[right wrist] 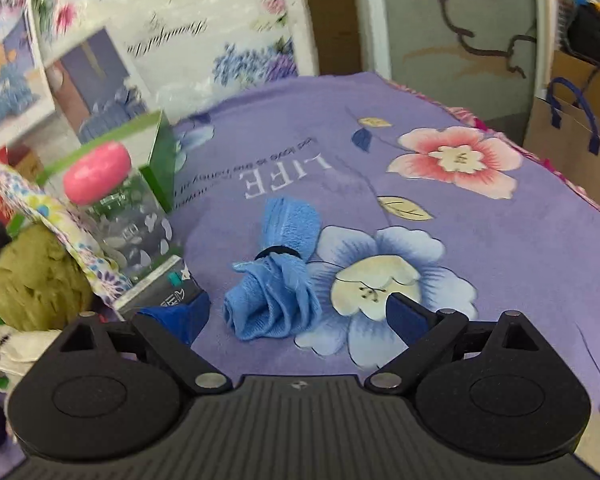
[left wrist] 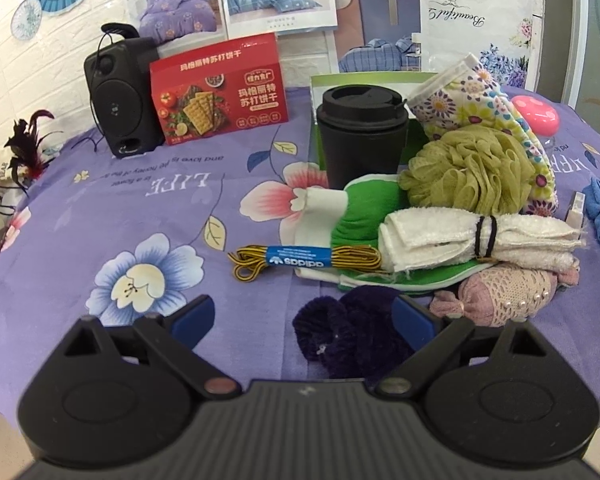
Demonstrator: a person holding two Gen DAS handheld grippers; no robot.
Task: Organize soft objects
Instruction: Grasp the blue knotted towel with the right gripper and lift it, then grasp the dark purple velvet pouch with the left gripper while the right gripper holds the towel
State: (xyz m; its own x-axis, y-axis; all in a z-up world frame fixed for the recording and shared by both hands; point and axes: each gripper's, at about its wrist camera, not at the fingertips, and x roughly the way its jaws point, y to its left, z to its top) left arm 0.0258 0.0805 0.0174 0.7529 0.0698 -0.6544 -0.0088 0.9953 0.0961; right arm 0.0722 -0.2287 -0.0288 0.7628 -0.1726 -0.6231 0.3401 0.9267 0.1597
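A purple floral sheet (left wrist: 140,216) covers the whole surface, and most of the soft things sit heaped on it in the left wrist view: a flowered oven mitt (left wrist: 480,100) leans at the back, an olive mesh bath pouf (left wrist: 466,168) rests against it, a green-and-white cloth (left wrist: 356,216) lies under a rolled white towel (left wrist: 476,240) bound with a black band, and a pink lace bundle (left wrist: 504,296) sits in front. A black lidded cup (left wrist: 360,136) stands behind the pile. The left gripper (left wrist: 304,320) hangs low with its jaws spread, the dark purple scrunchie (left wrist: 340,340) lying between them beside one blue pad. A banded bundle of yellow-black shoelaces (left wrist: 304,262) lies just beyond. The right gripper (right wrist: 298,316) is also spread wide, a rolled blue towel (right wrist: 278,280) on the sheet between its fingers, untouched.
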